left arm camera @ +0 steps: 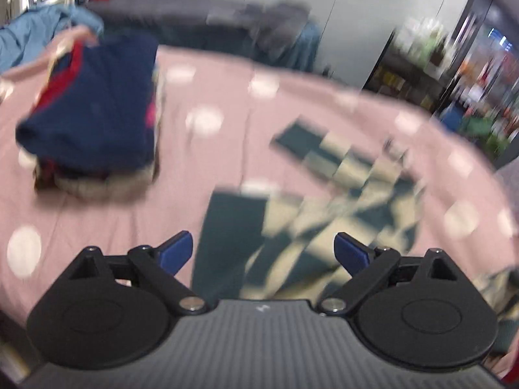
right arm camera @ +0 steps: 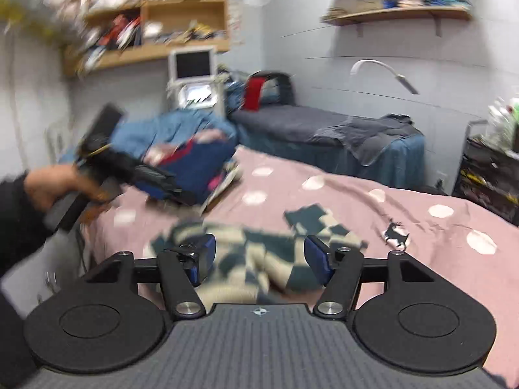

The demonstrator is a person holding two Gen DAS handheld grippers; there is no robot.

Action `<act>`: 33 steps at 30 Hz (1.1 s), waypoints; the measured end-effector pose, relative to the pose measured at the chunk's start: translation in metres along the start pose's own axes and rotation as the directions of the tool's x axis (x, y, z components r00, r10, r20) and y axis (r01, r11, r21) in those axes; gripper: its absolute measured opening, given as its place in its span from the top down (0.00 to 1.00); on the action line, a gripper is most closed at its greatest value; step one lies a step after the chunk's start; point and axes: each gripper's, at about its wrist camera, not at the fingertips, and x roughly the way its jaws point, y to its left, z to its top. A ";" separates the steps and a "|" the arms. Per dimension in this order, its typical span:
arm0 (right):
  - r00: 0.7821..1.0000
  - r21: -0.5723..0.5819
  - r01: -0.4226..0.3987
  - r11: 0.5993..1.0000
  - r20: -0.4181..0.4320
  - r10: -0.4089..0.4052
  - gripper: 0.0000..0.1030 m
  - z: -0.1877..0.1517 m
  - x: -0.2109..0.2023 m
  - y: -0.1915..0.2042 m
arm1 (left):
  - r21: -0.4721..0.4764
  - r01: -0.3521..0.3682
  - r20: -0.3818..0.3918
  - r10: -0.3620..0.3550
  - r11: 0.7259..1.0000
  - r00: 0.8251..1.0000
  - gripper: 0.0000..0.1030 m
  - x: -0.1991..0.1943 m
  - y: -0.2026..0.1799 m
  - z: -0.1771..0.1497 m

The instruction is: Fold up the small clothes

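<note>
A dark teal and cream checkered garment (left arm camera: 327, 201) lies rumpled on the pink polka-dot bed cover (left arm camera: 211, 97); it also shows in the right wrist view (right arm camera: 259, 246). My left gripper (left arm camera: 263, 253) is open and empty just above its near edge. My right gripper (right arm camera: 259, 256) is open and empty, low over the garment's near side. A stack of folded clothes topped by a navy and red piece (left arm camera: 94, 110) sits to the left; it also shows in the right wrist view (right arm camera: 201, 165). Both views are blurred by motion.
A loose pile of blue clothes (right arm camera: 168, 129) lies behind the stack. A second bed with a grey cover (right arm camera: 324, 126) stands beyond. The person's hand holds the left gripper (right arm camera: 107, 168) at the left. Shelves (right arm camera: 152, 16) hang on the wall.
</note>
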 end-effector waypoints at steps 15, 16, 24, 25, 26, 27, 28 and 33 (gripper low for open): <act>0.902 -0.742 -0.338 0.579 -0.430 -0.025 0.29 -0.020 0.091 0.070 | 0.007 0.176 -0.144 -0.173 0.984 0.974 0.69 0.053 0.007 -0.029; 0.881 -0.721 -0.358 0.594 -0.471 -0.041 0.53 -0.022 0.096 0.067 | 0.019 0.178 -0.138 -0.174 0.984 0.975 0.73 0.053 0.003 -0.030; 0.978 -0.320 -0.128 0.939 -0.198 0.066 0.81 0.038 0.029 0.015 | -0.148 0.385 0.031 -0.385 0.911 0.922 0.92 0.004 0.026 -0.014; 0.985 -0.269 -0.113 0.956 -0.159 0.071 0.81 0.048 0.017 0.010 | -0.164 0.413 0.073 -0.406 0.896 0.911 0.93 -0.008 0.029 -0.009; 0.989 -0.237 -0.109 0.965 -0.124 0.081 0.82 0.056 0.007 0.008 | -0.180 0.438 0.112 -0.424 0.881 0.899 0.94 -0.021 0.033 -0.003; 0.993 -0.225 -0.102 0.969 -0.082 0.085 0.82 0.063 -0.004 0.008 | -0.190 0.463 0.163 -0.437 0.866 0.884 0.94 -0.037 0.038 0.002; 0.995 -0.219 -0.095 0.971 -0.043 0.088 0.82 0.070 -0.015 0.009 | -0.193 0.487 0.215 -0.447 0.852 0.868 0.94 -0.053 0.043 0.008; 0.978 -0.183 -0.118 0.976 0.147 0.146 0.85 0.101 -0.071 0.014 | -0.192 0.553 0.417 -0.443 0.811 0.794 0.94 -0.140 0.068 0.017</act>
